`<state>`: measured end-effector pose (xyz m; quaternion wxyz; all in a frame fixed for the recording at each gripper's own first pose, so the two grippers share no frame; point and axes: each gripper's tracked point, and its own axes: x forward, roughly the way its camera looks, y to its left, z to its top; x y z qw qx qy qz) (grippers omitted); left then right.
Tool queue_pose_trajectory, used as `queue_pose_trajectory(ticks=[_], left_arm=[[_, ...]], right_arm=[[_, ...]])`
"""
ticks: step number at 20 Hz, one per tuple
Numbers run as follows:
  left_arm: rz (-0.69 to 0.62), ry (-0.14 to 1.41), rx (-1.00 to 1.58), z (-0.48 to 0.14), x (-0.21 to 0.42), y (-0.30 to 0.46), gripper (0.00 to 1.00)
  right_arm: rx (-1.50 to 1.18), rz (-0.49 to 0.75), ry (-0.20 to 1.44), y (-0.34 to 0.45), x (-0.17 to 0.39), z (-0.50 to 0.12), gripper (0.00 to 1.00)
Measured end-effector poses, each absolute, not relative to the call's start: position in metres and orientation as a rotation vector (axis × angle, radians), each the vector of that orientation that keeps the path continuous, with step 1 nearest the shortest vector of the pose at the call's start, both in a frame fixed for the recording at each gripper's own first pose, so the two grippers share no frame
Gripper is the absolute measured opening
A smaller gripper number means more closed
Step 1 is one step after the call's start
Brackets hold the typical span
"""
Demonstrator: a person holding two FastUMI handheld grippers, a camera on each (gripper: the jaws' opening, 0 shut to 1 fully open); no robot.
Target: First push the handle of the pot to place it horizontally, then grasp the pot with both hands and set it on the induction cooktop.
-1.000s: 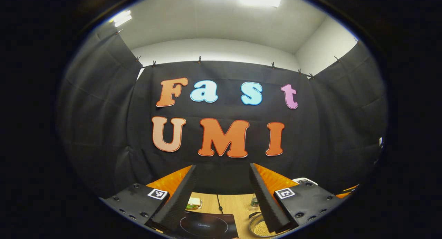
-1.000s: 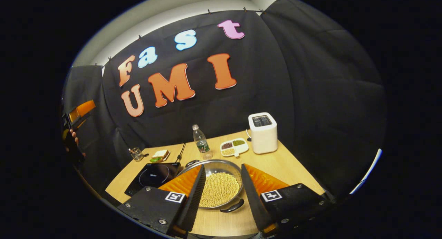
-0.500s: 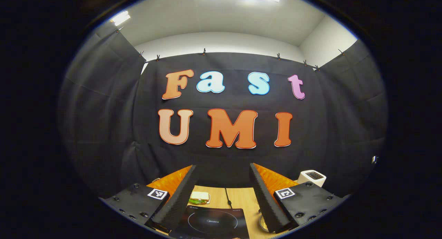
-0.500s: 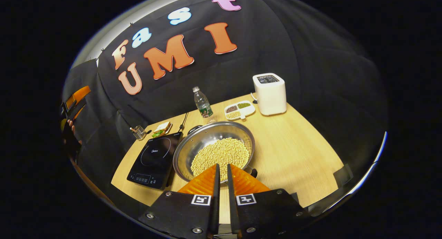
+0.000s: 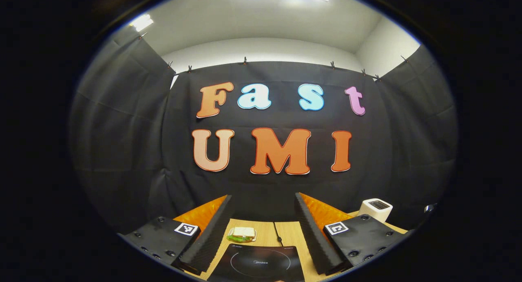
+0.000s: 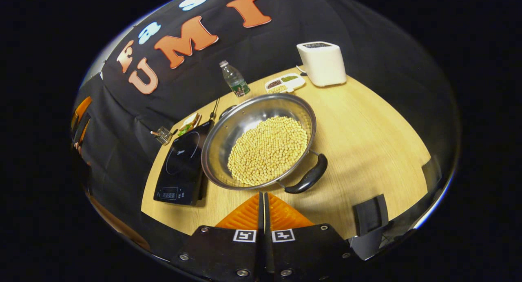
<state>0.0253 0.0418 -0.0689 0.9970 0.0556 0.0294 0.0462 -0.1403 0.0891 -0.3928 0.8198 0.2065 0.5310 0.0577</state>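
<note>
Pot (image 6: 261, 147) mid-tabletop beside cooktop (image 6: 181, 164), handle (image 6: 308, 178) angled. Right gripper (image 6: 263, 198) jaws closed, empty, near handle; left gripper (image 5: 263, 229) jaws wide, empty. Risk: hard shove sliding pot, spilling beans (image 6: 267, 149).

**Little legible writing on the objects**
A small brand mark is printed inside the ring of the induction cooktop (image 5: 261, 265), near the table's front edge, but it is too small to be read with certainty, as are the marks on its control strip. Square black-and-white coded markers (image 5: 186, 228) are carried on both finger bases of the left gripper (image 5: 262, 196) and of the right gripper (image 6: 261, 194). The water bottle (image 6: 233, 79) label is too small to read.
</note>
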Motion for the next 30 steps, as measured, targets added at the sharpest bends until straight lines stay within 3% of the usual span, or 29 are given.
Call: queue_pose_trajectory(ticks=[10,18,30], left_arm=[[0.138,0.101,0.096,-0.085,0.036,0.06,0.97],[0.163,0.108,0.114,-0.086,0.036,0.067,0.99],[0.157,0.13,0.122,-0.099,0.038,0.076,0.99]], right_arm=[[0.487,0.024,1.316,0.076,-0.144,-0.44,0.0],[0.427,-0.01,1.329,0.059,-0.141,-0.452,0.0],[0.576,-0.112,1.339,0.029,-0.11,-0.462,0.0]])
